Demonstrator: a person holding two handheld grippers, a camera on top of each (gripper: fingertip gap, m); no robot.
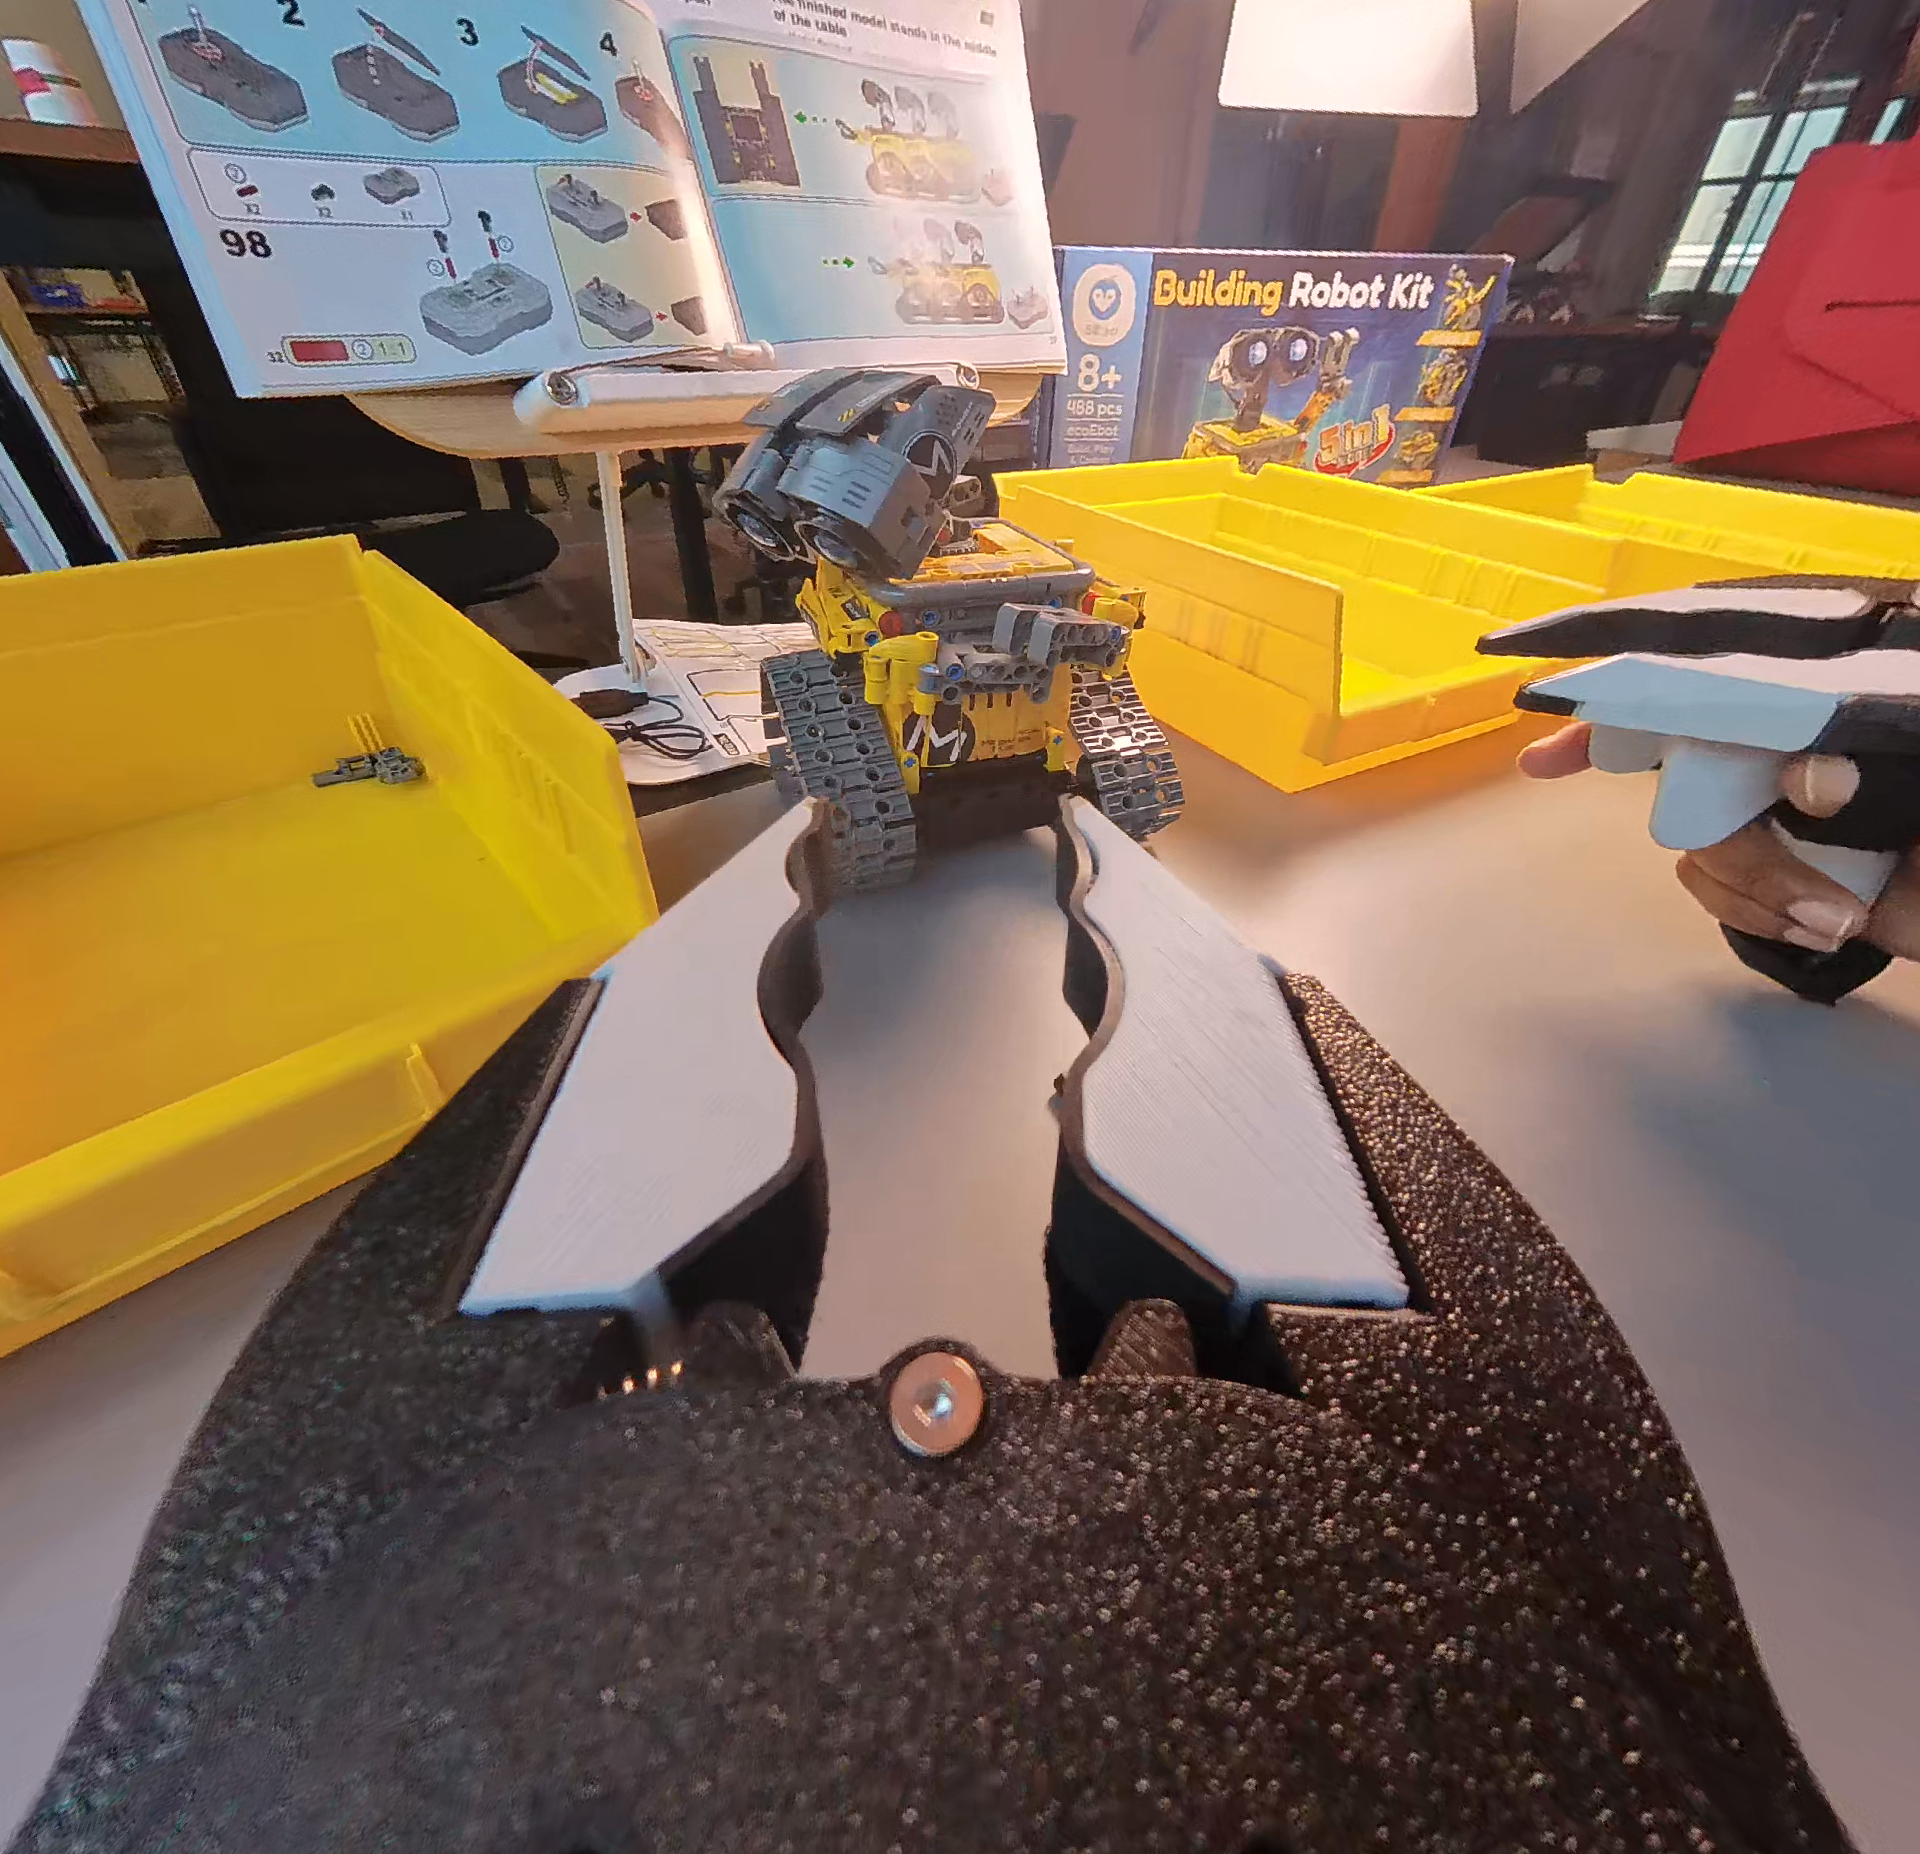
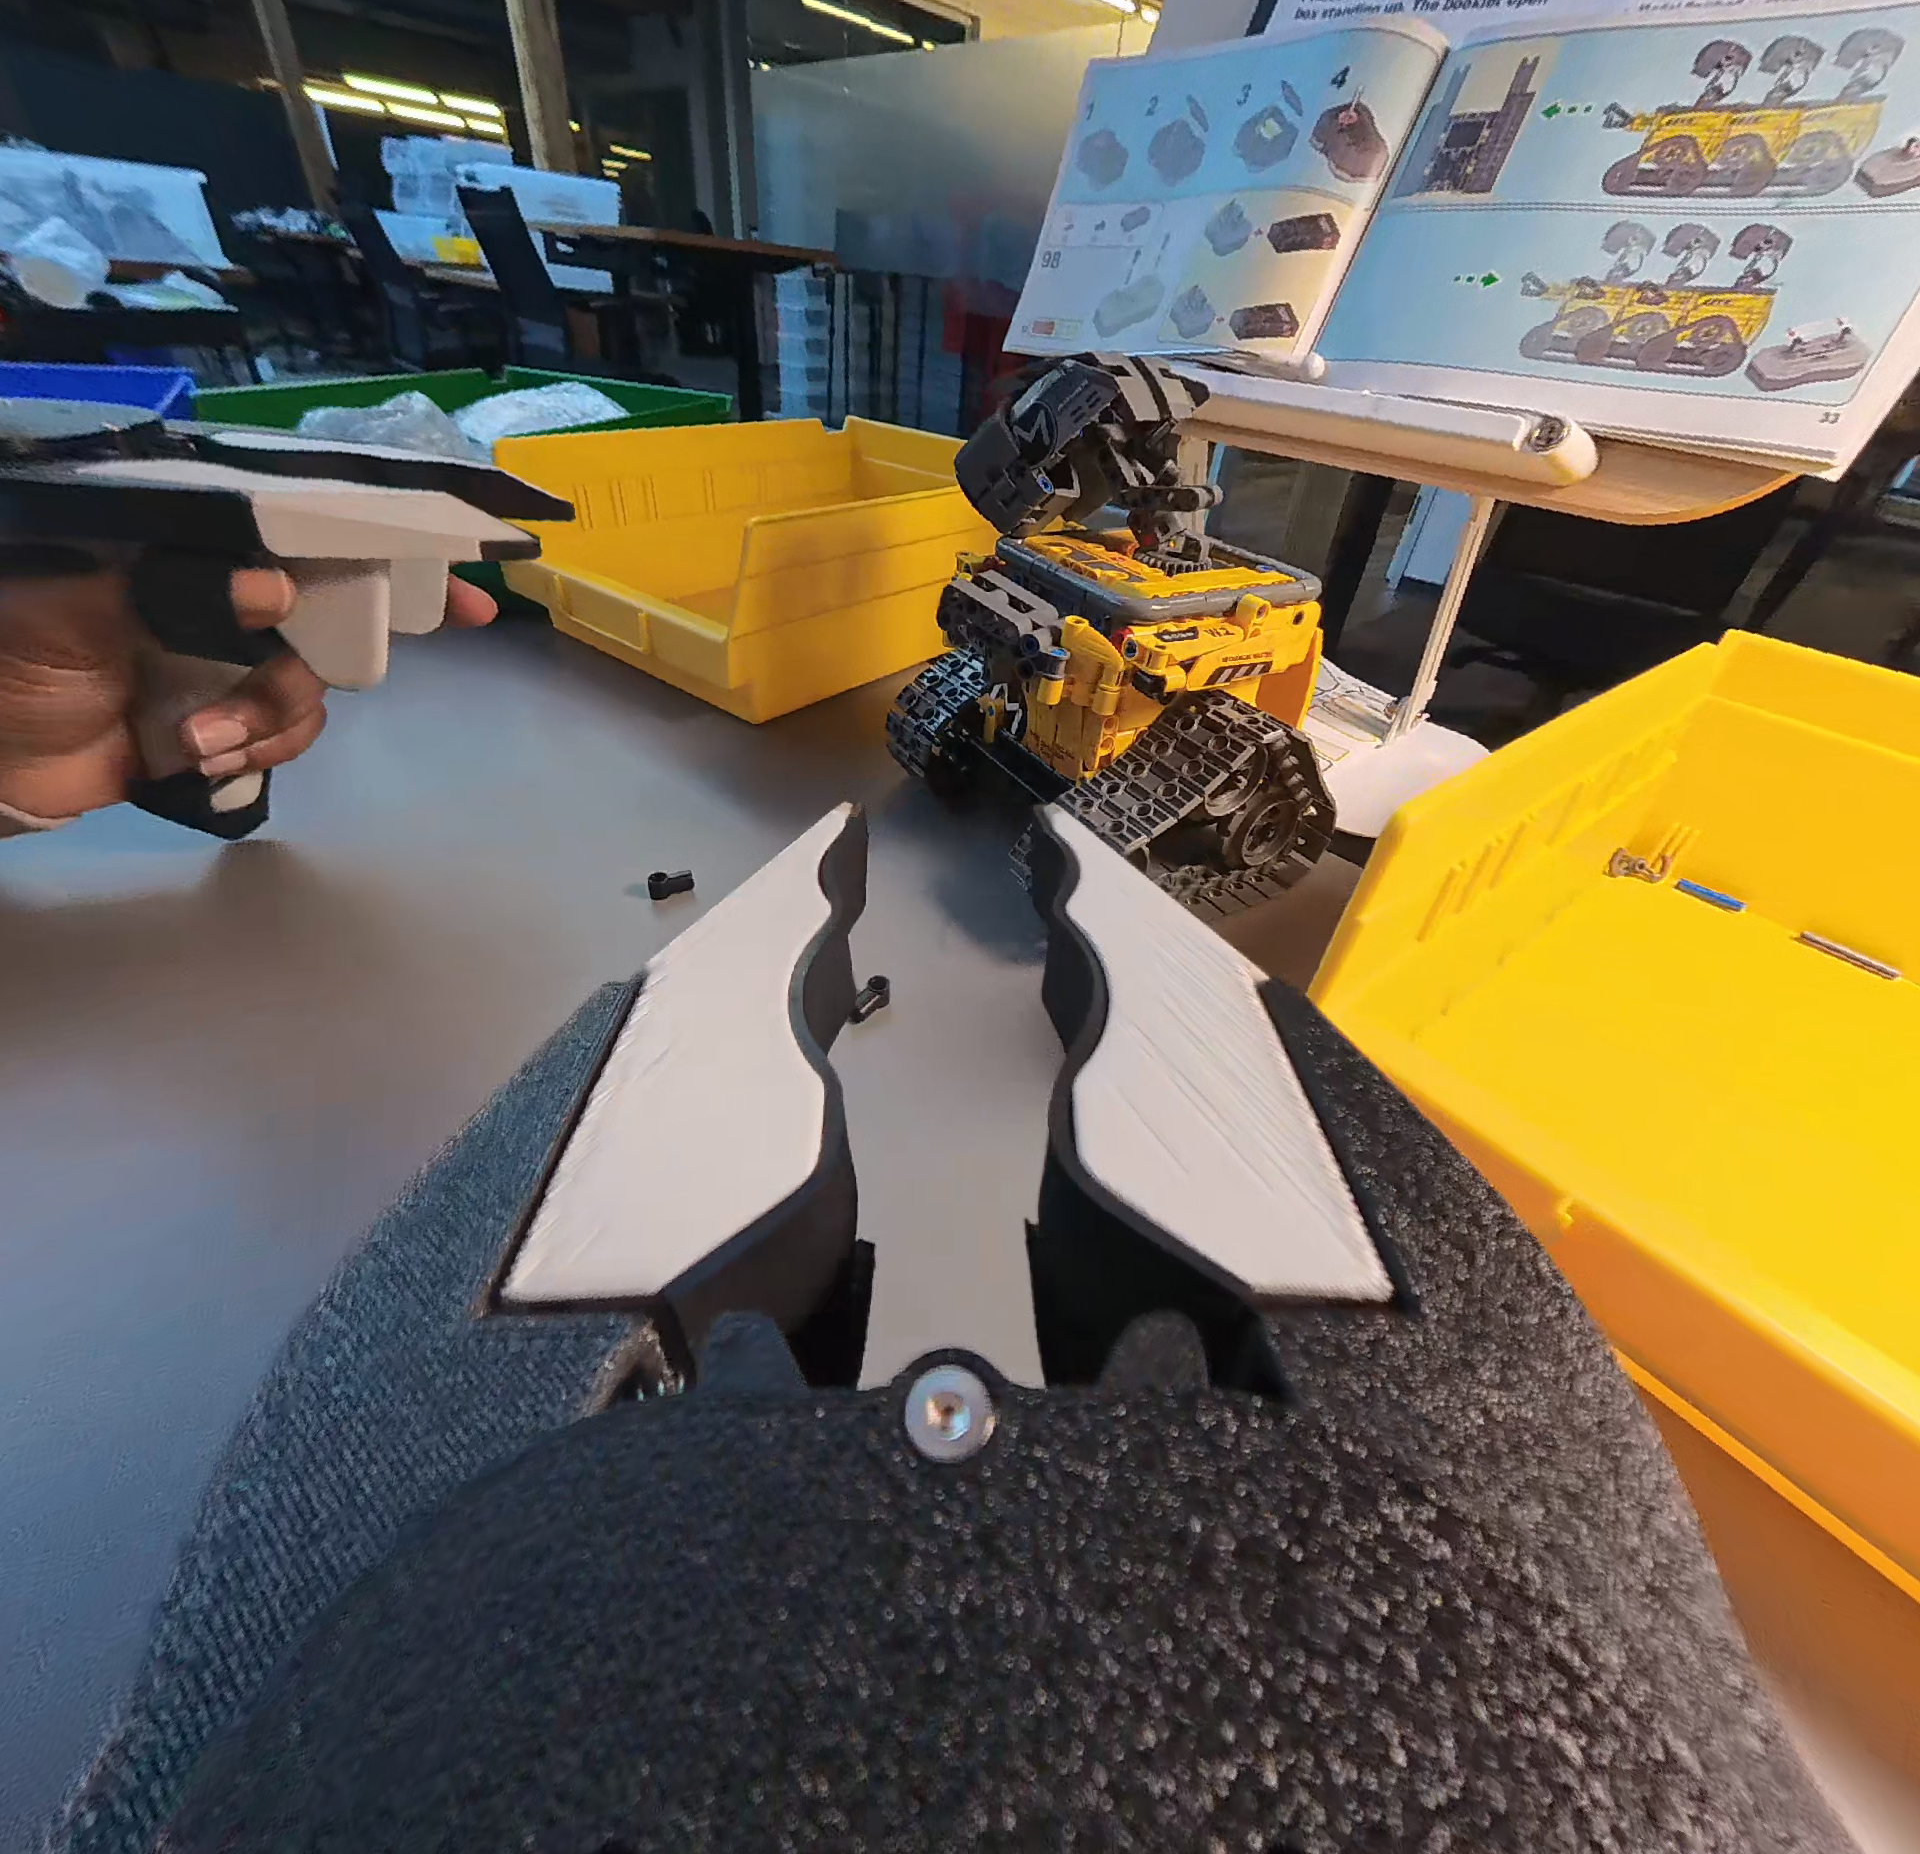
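Observation:
A yellow and grey tracked toy robot built of small bricks stands on the grey table. My left gripper is open and empty, its fingertips just in front of the robot's tracks. My right gripper is open and empty, pointing at the robot from its front corner, right fingertip close to a track. Two small black pieces lie on the table by its left finger. Each gripper shows in the other's view, held by a hand: the right, the left.
A yellow bin at the left holds a small grey piece. More yellow bins stand right; the near one holds a few small parts. An open instruction booklet rests on a stand behind the robot. A kit box stands behind. The robot is about 11 cm from my right fingertips and 20 cm from my left. Look for it in the left wrist view too.

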